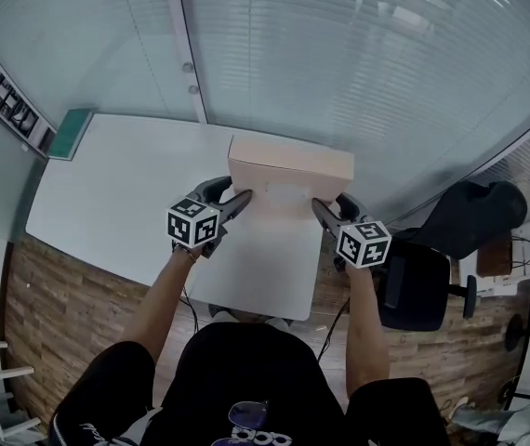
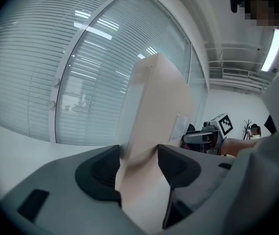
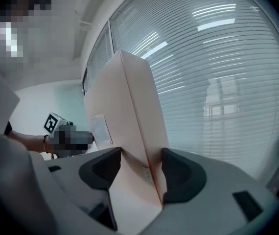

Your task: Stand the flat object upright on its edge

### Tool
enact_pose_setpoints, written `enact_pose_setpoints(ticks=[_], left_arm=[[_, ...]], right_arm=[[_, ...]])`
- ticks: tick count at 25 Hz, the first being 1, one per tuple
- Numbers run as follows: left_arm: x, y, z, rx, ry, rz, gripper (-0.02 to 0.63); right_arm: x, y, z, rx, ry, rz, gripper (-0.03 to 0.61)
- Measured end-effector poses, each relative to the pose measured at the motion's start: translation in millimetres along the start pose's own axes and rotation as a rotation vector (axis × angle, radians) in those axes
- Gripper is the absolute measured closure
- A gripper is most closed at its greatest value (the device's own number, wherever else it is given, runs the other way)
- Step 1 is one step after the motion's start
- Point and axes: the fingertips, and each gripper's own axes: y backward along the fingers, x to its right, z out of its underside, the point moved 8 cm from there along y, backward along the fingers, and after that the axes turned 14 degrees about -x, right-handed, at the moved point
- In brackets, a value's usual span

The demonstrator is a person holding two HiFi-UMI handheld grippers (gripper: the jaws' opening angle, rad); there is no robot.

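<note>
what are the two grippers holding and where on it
A flat cardboard box, gripped from both sides: the left gripper clamps its left edge and the right gripper its right edge, each set of jaws closed across the box's thickness.

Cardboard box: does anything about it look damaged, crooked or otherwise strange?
Nothing stands out. The cardboard box shows no dents or tears, and its white label lies flat. It is held roughly upright, clamped at its ends by the left gripper and right gripper.

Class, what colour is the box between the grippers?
Pale beige box; clearest in head view.
</note>
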Motion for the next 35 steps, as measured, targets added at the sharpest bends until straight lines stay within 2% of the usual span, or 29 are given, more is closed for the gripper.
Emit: enact_pose_setpoints(ticks=[20, 35], left_arm=[[17, -6, 1, 0.002, 0.004, -0.022, 0.353], [42, -14, -15, 0.017, -0.018, -0.099, 0.353]], right_arm=[[8, 13, 8, 0.007, -0.01, -0.003, 0.299], [28, 28, -2, 0.028, 0.027, -0.029, 0.304]])
